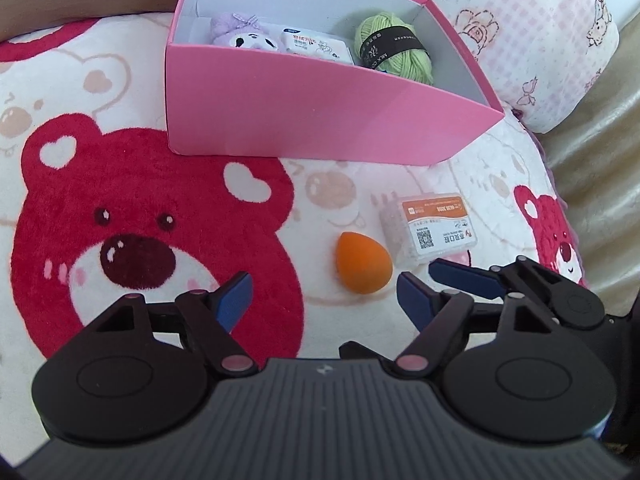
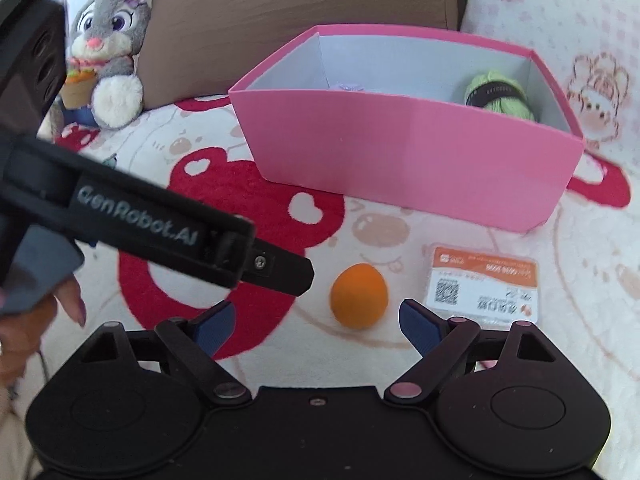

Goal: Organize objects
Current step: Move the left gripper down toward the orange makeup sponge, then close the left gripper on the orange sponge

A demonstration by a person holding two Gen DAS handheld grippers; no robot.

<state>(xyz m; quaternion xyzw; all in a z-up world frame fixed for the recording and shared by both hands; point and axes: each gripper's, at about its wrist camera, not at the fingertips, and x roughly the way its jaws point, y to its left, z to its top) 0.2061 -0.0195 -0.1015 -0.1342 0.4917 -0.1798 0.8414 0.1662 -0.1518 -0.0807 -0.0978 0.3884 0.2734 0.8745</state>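
I have both tongs spread wide and empty: the left gripper and right gripper hang near the orange sponge egg on the bear blanket. Just right lies the clear swab box; the pink box behind holds green yarn and, I think, a purple plush.

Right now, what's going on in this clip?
A person is tidying small items into a pink box on a bear-print blanket. Green yarn, a purple plush and a tissue pack are already inside. An orange sponge and a clear plastic case lie outside. The left hand-held gripper and the right hand-held gripper are both open, holding nothing, near the sponge.
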